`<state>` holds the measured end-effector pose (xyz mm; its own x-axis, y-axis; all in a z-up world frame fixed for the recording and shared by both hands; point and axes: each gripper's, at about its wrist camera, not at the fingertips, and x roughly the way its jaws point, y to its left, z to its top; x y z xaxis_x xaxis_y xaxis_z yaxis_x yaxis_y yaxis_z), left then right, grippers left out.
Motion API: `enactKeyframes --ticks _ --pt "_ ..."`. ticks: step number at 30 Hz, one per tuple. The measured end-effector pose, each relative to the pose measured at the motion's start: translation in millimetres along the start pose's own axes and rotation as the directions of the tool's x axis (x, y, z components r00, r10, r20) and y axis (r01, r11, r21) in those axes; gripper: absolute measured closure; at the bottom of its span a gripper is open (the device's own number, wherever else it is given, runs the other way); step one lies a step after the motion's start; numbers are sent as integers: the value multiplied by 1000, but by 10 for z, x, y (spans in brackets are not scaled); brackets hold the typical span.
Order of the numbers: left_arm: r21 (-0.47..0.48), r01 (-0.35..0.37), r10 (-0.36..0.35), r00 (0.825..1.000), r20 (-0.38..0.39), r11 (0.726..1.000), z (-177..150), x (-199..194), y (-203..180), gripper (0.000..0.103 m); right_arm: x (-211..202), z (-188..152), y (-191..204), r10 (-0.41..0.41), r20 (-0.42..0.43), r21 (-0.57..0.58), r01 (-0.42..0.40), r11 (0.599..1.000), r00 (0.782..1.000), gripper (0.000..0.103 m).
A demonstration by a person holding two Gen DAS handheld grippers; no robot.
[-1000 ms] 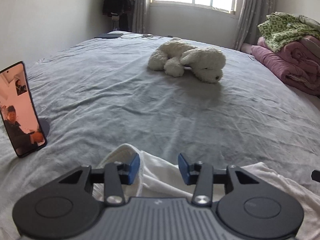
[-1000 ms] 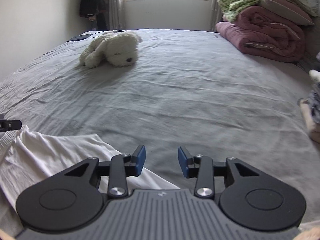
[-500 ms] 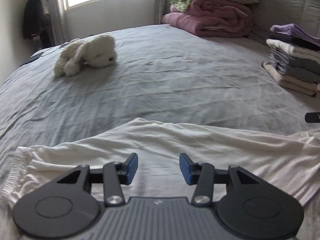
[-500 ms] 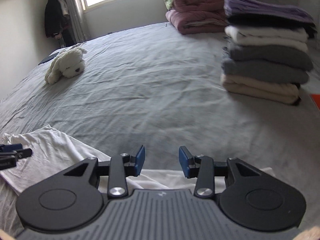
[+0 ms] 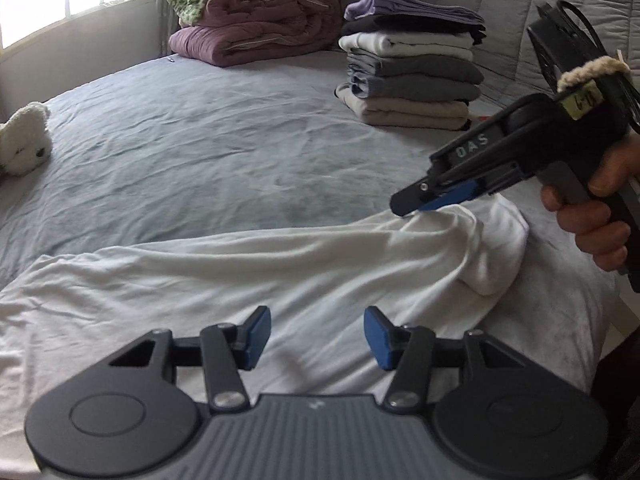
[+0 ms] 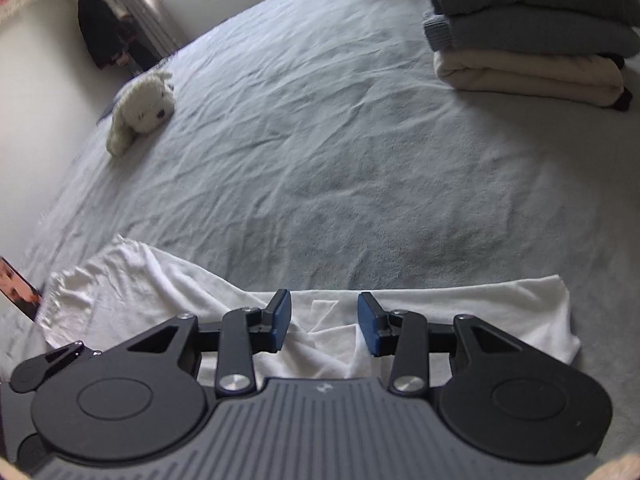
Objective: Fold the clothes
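Seen from the left wrist, a white plush dog (image 5: 24, 140) lies at nine o'clock on the grey bed sheet (image 5: 200, 140), well apart from everything else. The white garment (image 5: 240, 280), the piece to be folded, stretches across the near edge of the bed from eight o'clock to about three, rumpled and not yet folded. The left gripper (image 5: 316, 332) hangs over it at six o'clock. Its jaws are opening, the blue pads are apart, and the cloth lies below them with nothing pinched. At twelve o'clock rolled pink quilts (image 5: 256, 28) are heaped by the window. Just right of them, at one o'clock, stands a stack of folded clothes (image 5: 412, 80), with purple on top and beige at the bottom. At three o'clock a hand (image 5: 592, 216) holds the right gripper (image 5: 416, 206), which tilts down with its tip at a raised hump of the garment's right end. Seen from the right wrist, the edge of a phone (image 6: 18, 288) shows at eight o'clock, touching or just beside the garment's left end. The plush dog sits at ten o'clock. The garment runs along the bottom from eight o'clock to four. The right gripper's pads stand apart at six o'clock, with creased white cloth in the gap but not squeezed by them, so that claw reads as open. The folded stack fills one to two o'clock.
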<state>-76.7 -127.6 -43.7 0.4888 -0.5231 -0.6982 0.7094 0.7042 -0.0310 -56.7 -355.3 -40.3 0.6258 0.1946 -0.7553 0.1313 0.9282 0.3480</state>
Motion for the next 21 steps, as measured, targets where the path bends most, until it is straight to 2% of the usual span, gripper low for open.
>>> enactKeyframes --ticks 1,4,9,13,17,21 --pt "5 10 -10 1000 -4 1000 -13 11 -27 50 26 -13 37 -24 0 -36 24 999 1000 66" --pt "11 30 -30 1000 -4 999 -34 8 -96 50 83 -53 113 -85 11 -127 85 988 996 99" --pt "14 54 -54 998 9 998 -27 -15 -198 50 -116 -43 28 -89 89 -97 97 991 992 100" --pt "24 64 -64 998 17 998 -33 21 -309 51 -385 6 -106 -93 180 -10 96 995 979 100" --pt "38 33 -34 999 29 999 -4 73 -438 52 -682 -12 -218 -113 282 54 102 993 953 100" --pt "38 20 -22 999 43 999 57 126 -526 63 -965 -41 -290 -85 415 56 68 996 906 100"
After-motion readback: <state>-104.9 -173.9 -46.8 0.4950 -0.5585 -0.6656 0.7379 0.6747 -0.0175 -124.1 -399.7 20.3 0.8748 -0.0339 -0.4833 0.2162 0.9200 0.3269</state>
